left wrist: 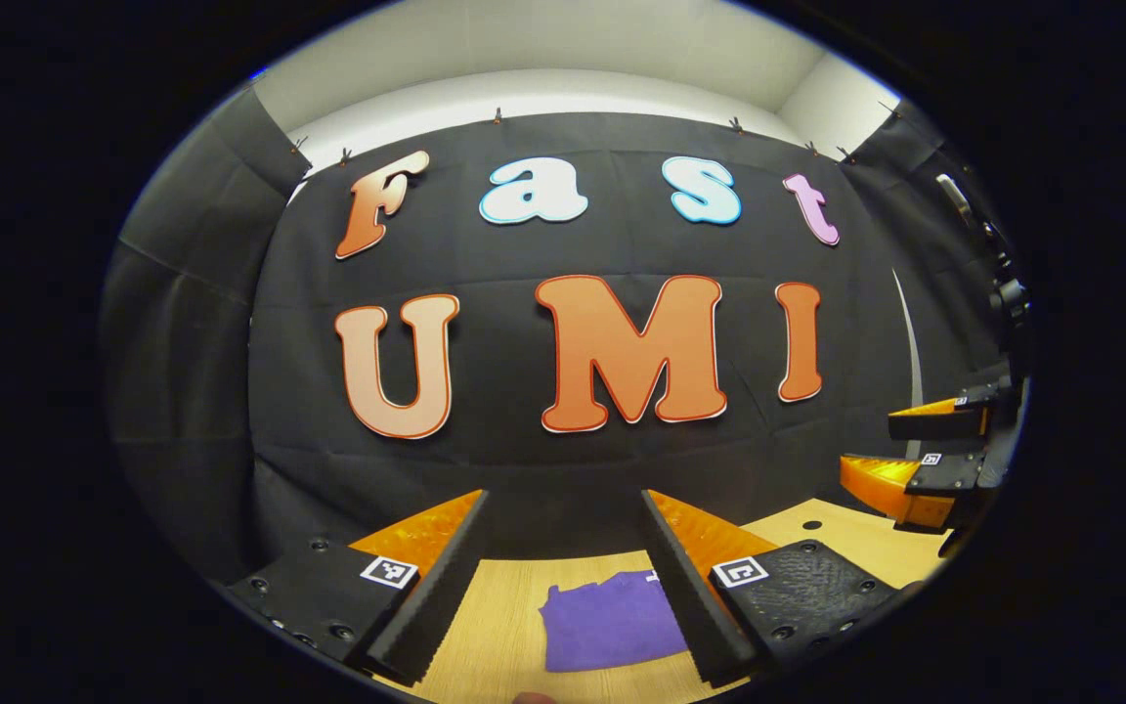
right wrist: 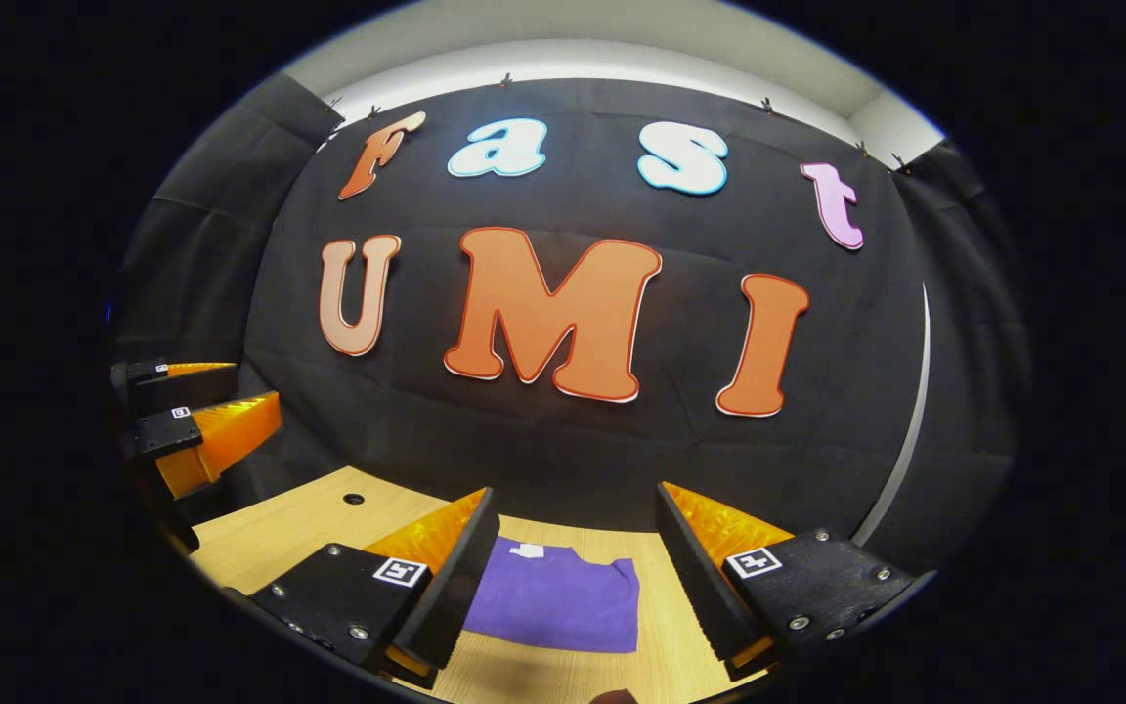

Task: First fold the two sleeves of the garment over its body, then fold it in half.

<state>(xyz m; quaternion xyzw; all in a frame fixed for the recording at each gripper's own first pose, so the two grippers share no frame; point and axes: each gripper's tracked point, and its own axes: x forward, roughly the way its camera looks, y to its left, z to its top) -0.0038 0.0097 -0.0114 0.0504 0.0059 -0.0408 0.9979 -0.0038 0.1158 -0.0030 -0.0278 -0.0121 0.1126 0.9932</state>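
A: Entry. Where is the garment (right wrist: 558, 598)?

B: Flat on the wooden surface (right wrist: 280, 533), below and between your two grippers; a compact purple rectangle, white tag at its far edge. No sleeves stick out, so I judge both folds done.

A: Grippers?

B: Left gripper (left wrist: 563, 596) and right gripper (right wrist: 578, 587) are both spread wide, holding nothing, raised above the cloth.

A: Next move?

B: Probably none; check that the edges line up. If not, you pinch one edge with both.
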